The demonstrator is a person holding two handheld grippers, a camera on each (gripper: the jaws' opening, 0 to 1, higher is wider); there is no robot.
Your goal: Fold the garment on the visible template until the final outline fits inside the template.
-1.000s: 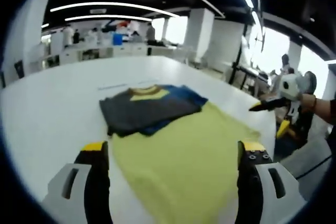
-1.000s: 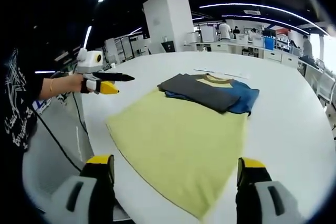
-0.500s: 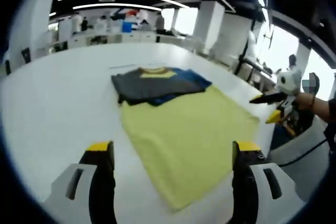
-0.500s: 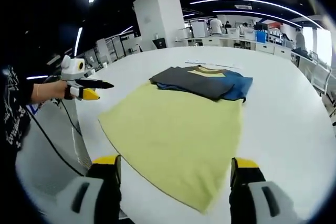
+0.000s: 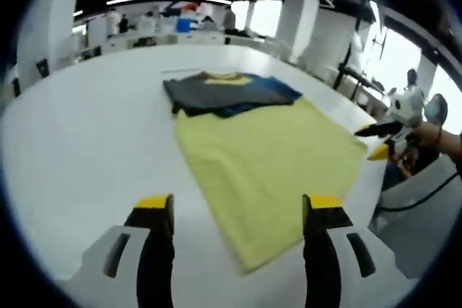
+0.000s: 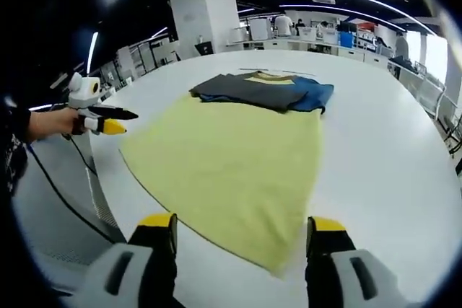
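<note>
Here the garment (image 6: pixel 231 156) lies on the white desk (image 6: pixel 390 142): its yellow lower part spread flat toward the near edge, its grey-and-blue upper part (image 6: pixel 263 90) already folded over at the far end. No template outline can be made out. The next fold probably needs both near corners of the hem pinched level and carried forward together, so no crease skews. The left gripper (image 5: pixel 238 210) and right gripper (image 6: pixel 242 227) hover above the hem, jaws parted, holding nothing.
</note>
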